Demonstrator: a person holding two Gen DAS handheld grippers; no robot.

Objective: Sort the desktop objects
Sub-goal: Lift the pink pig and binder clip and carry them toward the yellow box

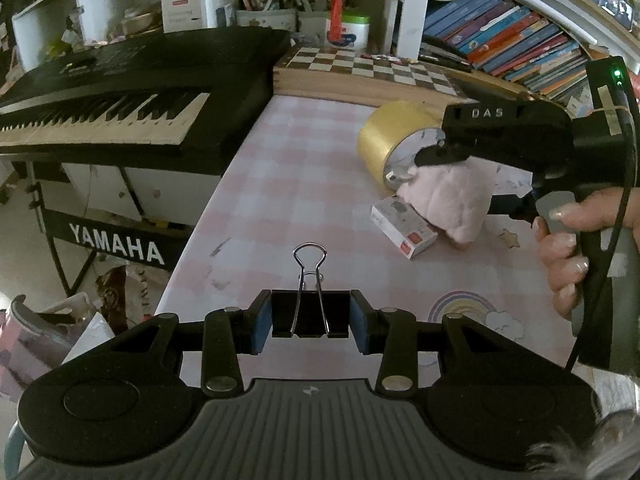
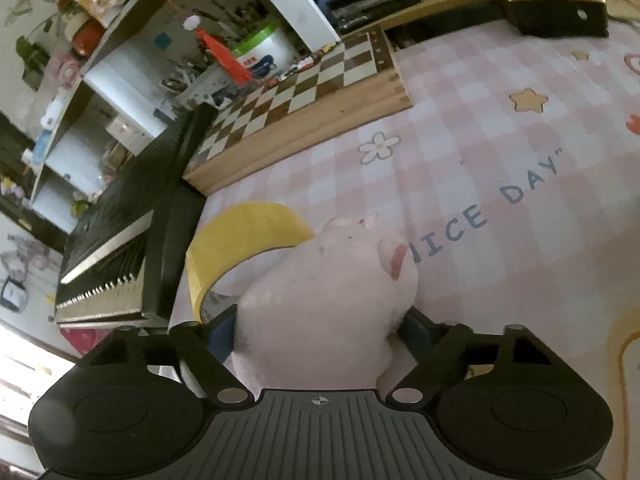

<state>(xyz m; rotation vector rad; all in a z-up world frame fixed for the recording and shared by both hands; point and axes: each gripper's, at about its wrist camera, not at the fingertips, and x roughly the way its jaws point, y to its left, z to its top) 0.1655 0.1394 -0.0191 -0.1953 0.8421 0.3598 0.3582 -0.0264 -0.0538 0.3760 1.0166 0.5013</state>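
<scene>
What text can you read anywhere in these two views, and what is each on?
"YAMAHA": keyboard stand.
"DAS": top of the right tongs.
"ICE DAY": desk mat; the first letter hides behind the plush toy, and a closing quote mark follows.
Small box: print too small to read.
Book spines and white tub: too blurred to read.

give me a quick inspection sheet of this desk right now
surface: pink checked desk mat
job's things: binder clip, pink plush toy, yellow tape roll, small white box
clutter: chessboard
grippers: left gripper shut on binder clip; right gripper around plush toy, pads touching its sides
cables: black cable on right gripper handle
surroundings: Yamaha keyboard, bookshelf
</scene>
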